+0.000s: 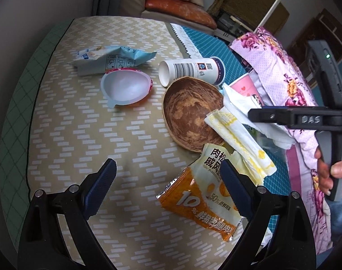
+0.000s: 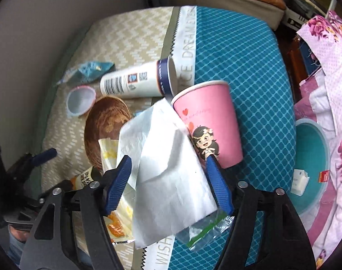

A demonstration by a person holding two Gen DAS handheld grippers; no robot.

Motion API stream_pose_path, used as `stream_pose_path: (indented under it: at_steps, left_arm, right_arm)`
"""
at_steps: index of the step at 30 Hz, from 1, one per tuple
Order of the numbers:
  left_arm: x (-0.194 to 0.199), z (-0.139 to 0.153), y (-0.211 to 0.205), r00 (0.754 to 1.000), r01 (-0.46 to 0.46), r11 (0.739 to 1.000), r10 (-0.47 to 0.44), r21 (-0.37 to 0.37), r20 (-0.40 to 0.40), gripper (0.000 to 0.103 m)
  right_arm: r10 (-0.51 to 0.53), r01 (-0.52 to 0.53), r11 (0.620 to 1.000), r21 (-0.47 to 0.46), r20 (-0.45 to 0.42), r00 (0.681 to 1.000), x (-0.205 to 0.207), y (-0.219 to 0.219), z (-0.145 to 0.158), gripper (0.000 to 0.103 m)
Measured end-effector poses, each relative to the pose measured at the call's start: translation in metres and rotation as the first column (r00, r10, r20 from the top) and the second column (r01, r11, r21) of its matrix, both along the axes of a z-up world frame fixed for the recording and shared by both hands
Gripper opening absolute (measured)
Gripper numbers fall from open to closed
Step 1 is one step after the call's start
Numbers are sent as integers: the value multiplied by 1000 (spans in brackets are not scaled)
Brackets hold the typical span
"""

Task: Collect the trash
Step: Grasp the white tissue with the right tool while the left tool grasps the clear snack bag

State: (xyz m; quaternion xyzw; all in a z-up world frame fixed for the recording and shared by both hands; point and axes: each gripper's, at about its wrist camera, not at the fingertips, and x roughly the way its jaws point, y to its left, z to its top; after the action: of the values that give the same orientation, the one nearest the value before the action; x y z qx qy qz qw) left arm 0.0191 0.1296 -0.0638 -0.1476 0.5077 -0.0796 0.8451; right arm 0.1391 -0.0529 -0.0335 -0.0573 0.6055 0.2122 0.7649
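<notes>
Trash lies on a patterned cloth. An orange snack wrapper (image 1: 207,200) lies by my left gripper (image 1: 168,175), which is open and empty above the cloth; its right finger overlaps the wrapper. A white napkin (image 2: 168,164) lies between the open fingers of my right gripper (image 2: 168,168). A pink paper cup (image 2: 211,121) stands just behind it. A white cup (image 1: 191,69) lies on its side. A white lid-like tub (image 1: 126,85) and a blue wrapper (image 1: 110,56) lie farther left. A yellow-stained napkin (image 1: 238,139) rests on a brown bowl (image 1: 189,112).
A teal plastic bin (image 2: 312,164) with a small white box in it stands at the right, against pink floral fabric (image 1: 278,67). A clear plastic wrapper (image 2: 202,231) lies under the napkin. A sofa with an orange cushion (image 1: 180,6) stands behind the table.
</notes>
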Motion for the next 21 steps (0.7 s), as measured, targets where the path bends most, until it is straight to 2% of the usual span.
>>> stream_pose_path:
  at_steps: [2,3,4,6,14,21]
  left_arm:
    - [-1,1,0,1000,-4,1000,4,-5,2,93]
    - [-1,2,0,1000,-5,1000,5,-7,4,93]
    - [-1,4,-1,1000,-4,1000,5,-9,5,93]
    - [-1,8,-5,1000,2,1000,-2,-14,10,93]
    - [3,24,-43,996,82,997,-82,1,36,93]
    - [2,36,-83,985,161,986,-163,34,61,93]
  right_arm:
    - [4,-4,1000,-7,-8,1000,-1,4,-7,36]
    - [3,-3,1000,-2,-8,1000,-2,2,-8,17]
    - [-8,8,1000,11,-12,1000,-2,0,-8,13]
    - [-33,33,999,38,-8,999,-3,-7,-5,13]
    - [-107,95,984,150,71,992,-8,-42,38,11]
    - [-169,153,967,205,60,984,-18,-83,45,11]
